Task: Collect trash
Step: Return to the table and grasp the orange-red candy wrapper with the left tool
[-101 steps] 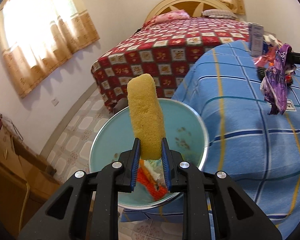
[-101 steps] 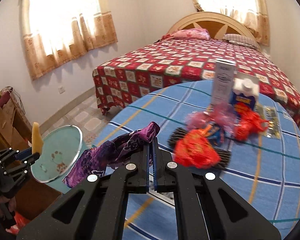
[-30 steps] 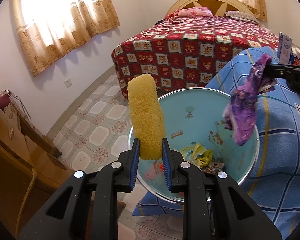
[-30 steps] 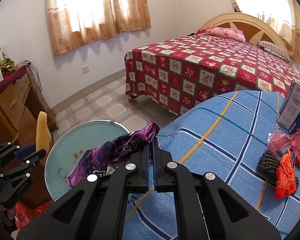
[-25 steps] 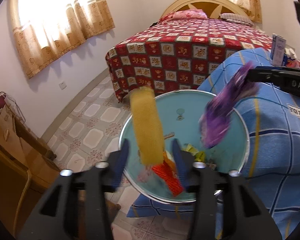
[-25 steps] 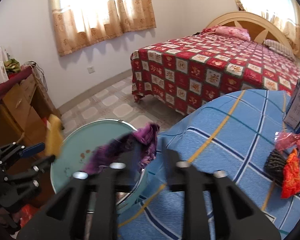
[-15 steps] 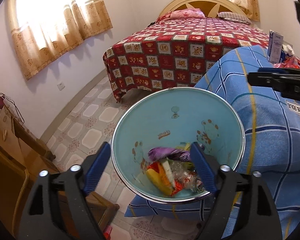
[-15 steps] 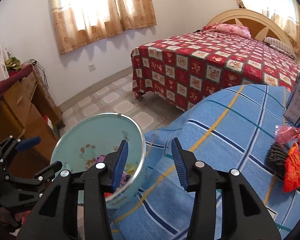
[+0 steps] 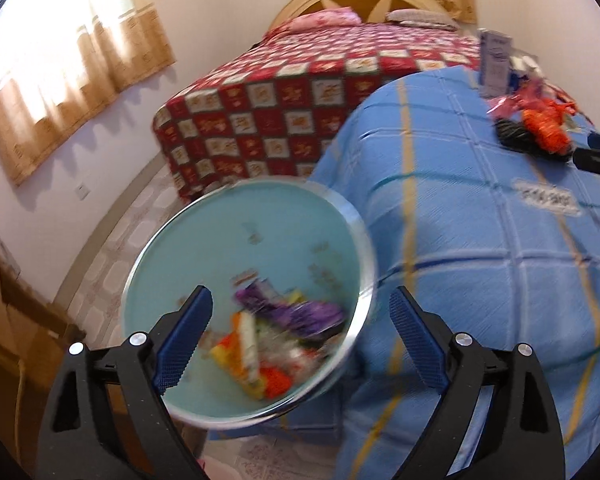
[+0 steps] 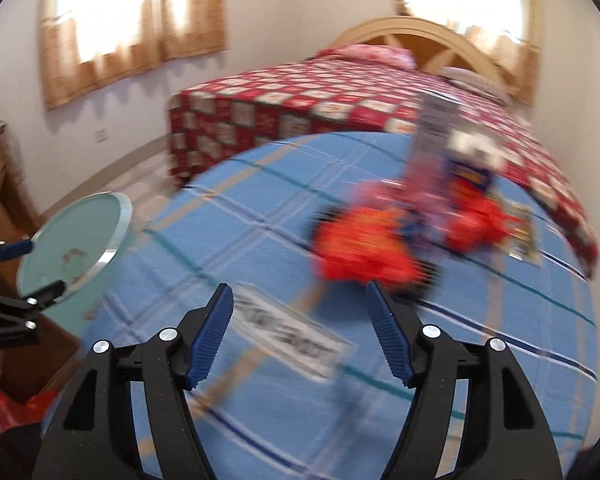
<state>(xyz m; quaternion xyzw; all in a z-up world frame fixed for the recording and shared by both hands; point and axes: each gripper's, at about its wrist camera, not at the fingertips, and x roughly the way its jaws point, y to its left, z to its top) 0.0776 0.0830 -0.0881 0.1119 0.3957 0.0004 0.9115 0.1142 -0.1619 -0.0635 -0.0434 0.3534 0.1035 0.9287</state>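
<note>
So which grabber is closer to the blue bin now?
The left. The left gripper hangs right over the bin, jaws opening with nothing between them. The right gripper is away over the blue blanket, facing the orange wrapper, jaws opening too.

The left gripper [image 9: 300, 336] is seen at the bottom of its frame, its jaws opening wide and empty. The right gripper [image 10: 300, 332], also low in its frame, is opening with nothing held between.

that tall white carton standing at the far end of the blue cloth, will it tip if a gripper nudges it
Probably. The carton stands upright, tall and narrow, so a nudge near its top would likely topple it. It sits on the soft blue cloth, an unsteady footing. Whether it is full cannot be told.
</note>
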